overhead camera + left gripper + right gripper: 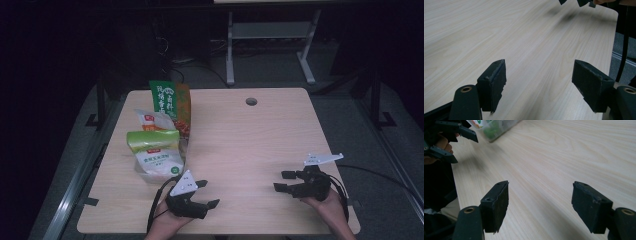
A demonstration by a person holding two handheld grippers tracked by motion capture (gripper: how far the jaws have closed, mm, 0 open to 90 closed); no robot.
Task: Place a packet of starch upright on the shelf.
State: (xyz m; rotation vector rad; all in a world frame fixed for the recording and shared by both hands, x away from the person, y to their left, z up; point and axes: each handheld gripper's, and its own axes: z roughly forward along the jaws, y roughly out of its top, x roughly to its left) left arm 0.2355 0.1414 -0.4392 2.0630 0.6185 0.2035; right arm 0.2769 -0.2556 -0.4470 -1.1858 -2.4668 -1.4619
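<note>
Both tongs, left gripper (206, 194) and right gripper (281, 181), gaped wide and empty; snack bags (156, 150) sat untouched, everything left to do

A pale wooden counter (240, 145) has a round cable hole (251, 101) near its far edge. Behind it, on the dark floor, stands a grey metal frame (270, 30).

My left gripper (206, 194): black body, grey three-cornered plate on top, black cable looping from its rear. My right gripper (283, 181): black, matching plate, black cable trailing behind. Jaw pads are dark foam blocks, edges frayed, each with a brass-ringed hole at its base
</note>
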